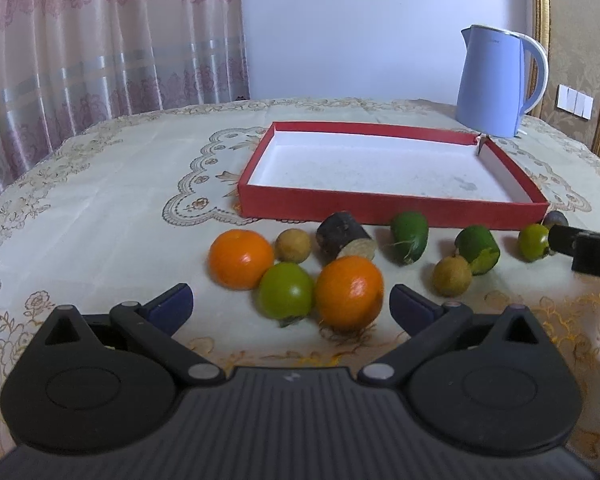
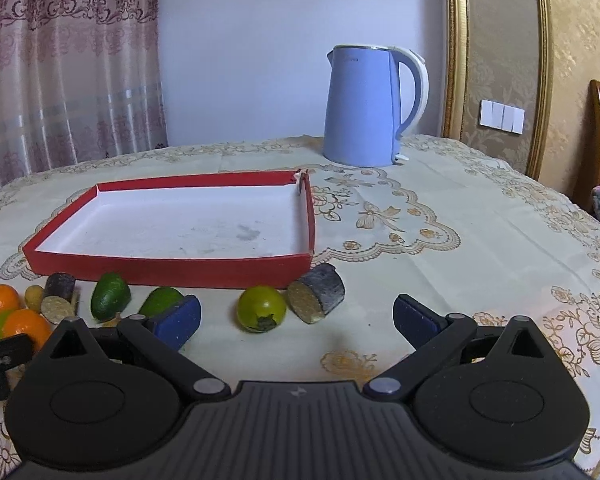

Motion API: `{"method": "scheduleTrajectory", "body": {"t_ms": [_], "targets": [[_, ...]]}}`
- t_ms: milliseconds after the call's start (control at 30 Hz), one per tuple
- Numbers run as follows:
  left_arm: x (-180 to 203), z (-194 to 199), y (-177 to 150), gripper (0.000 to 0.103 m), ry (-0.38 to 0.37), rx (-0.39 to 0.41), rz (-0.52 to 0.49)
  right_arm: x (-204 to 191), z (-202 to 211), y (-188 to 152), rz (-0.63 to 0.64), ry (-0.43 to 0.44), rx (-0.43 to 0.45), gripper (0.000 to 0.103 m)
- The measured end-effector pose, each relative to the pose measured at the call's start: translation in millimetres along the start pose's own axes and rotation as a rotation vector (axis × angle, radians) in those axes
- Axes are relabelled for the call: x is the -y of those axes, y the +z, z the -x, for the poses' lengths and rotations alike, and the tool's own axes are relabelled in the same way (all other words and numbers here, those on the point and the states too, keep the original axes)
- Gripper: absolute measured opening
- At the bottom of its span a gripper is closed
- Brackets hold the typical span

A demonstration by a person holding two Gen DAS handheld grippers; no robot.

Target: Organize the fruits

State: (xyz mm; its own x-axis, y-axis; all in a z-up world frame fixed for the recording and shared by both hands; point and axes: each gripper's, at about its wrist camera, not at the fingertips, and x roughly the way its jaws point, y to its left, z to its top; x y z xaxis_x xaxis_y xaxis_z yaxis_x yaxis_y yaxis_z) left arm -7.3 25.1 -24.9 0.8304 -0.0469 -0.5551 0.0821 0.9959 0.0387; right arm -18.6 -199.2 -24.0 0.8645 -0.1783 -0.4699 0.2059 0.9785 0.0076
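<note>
Item 1, left gripper (image 1: 291, 306): jaws spread wide, holding nothing. Directly ahead of its tips, and touching each other, sit a green round fruit (image 1: 286, 290) and an orange (image 1: 349, 293); the orange lies toward the right pad, the green fruit nearer centre. Both are round, so no long axis matters here.

Item 2, behind those: a second orange (image 1: 241, 258) ahead-left, a small brown fruit (image 1: 293, 245) beside it, and a dark cut cane piece (image 1: 345, 238) with its pale cut face turned toward the claw.

Item 3, ahead-right: another small brown fruit (image 1: 452, 276), two green oblong pieces (image 1: 409, 237) (image 1: 478, 249), the second with a cut end.

Item 4, right gripper (image 2: 297, 318): jaws likewise wide apart and empty. A green round fruit (image 2: 261, 308) lies just ahead, slightly left of centre; touching it on the right is a cut cane piece (image 2: 316, 293), long axis running away and rightward.

Item 5, beyond all fruit: red tray (image 1: 380, 208), white floor bare, its near wall just behind the row; the far right corner is torn.

Item 6, farthest: blue kettle (image 2: 366, 106), well apart from the tray.

Judgement: each claw has a fruit nearly centred; the lift must clear the tray's near wall. The table right of the right claw is open cloth.
</note>
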Motion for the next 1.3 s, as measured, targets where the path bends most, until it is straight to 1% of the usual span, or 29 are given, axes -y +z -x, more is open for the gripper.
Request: {"method": "scheduleTrajectory", "body": {"t_ms": [100, 233, 333, 533, 633, 833, 967, 1100, 1167, 1233, 1300], "targets": [[-4.8, -0.3, -3.6, 0.103, 0.012, 0.009, -0.002, 1.9, -1.1, -1.5, -0.003, -0.011, 0.001, 0.103], [-4.3, -1.1, -4.1, 0.103, -0.032, -0.001, 0.029, 2.8, -3.4, -2.8, -0.005, -0.012, -0.009, 0.103], [4.1, 3.1, -3.5, 0.103, -0.039, 0.031, 0.013, 4.6, -3.3, -3.3, -0.007, -0.025, -0.006, 0.103], [18.7, 9.4, -2.6, 0.103, -0.104, 0.072, -0.02, 7.8, -4.5, -4.0, -0.02, -0.028, -0.01, 0.103], [24.0, 4.0, -3.2, 0.103, -0.095, 0.069, -0.042, 8.1, -4.6, -4.3, -0.02, -0.032, -0.008, 0.103], [28.0, -9.4, -2.7, 0.103, -0.106, 0.045, -0.037, 12.5, -6.6, -4.4, -0.022, -0.052, -0.004, 0.103], [32.0, -14.9, -3.4, 0.103, -0.08, 0.058, -0.058, 21.0, -13.7, -3.5, -0.041, -0.068, -0.024, 0.103], [31.0, -17.9, -2.6, 0.099, -0.077, 0.074, -0.067, 30.7, -18.7, -3.7, -0.051, -0.092, -0.033, 0.103], [31.4, -19.0, -1.5, 0.094, -0.061, 0.078, -0.078, 33.8, -20.5, -4.0, -0.054, -0.102, -0.037, 0.103], [31.4, -15.2, -2.5, 0.085, -0.065, 0.103, -0.095, 37.0, -22.2, -4.3, -0.064, -0.102, -0.045, 0.103], [31.3, -12.6, -4.1, 0.082, -0.07, 0.113, -0.11, 38.9, -23.7, -5.1, -0.07, -0.102, -0.05, 0.103]]}}
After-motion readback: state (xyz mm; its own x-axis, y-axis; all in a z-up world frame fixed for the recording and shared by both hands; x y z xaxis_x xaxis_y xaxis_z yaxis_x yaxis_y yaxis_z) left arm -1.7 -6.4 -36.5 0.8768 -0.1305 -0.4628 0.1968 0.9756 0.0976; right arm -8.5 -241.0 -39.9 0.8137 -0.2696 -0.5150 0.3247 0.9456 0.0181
